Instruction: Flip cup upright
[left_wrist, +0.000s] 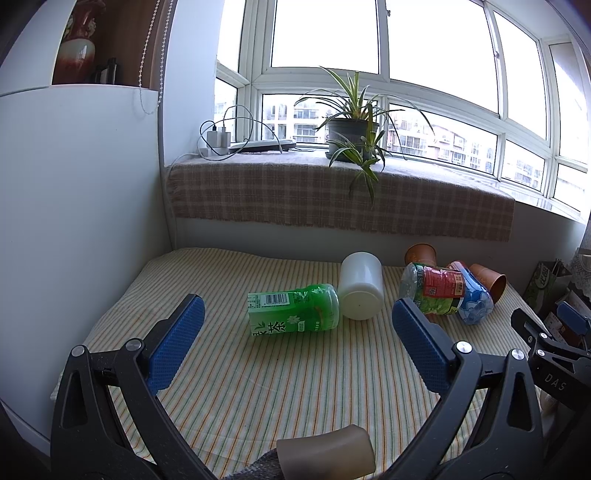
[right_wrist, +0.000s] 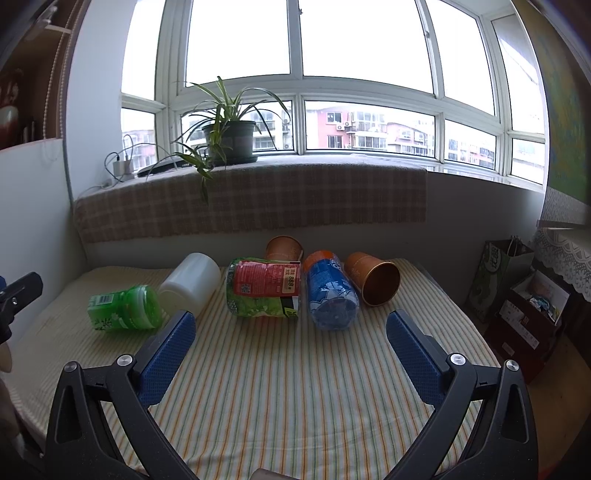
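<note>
both claws (left_wrist: 297, 317) (right_wrist: 290, 330) gape empty; white cup (left_wrist: 360, 286) lies sideways.

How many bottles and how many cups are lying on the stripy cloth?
Bottles: 3 - green bottle, red and green bottle, blue bottle
Orange cups: 2 - near cup, far cup
White cup: 1
Total: 6, all lying on their sides.

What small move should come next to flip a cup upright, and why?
Probably move the right gripper forward and to its right, toward the orange cup. That cup lies on its side on the striped cloth with its mouth toward the camera, and both grippers have open, empty jaws far short of it.
</note>
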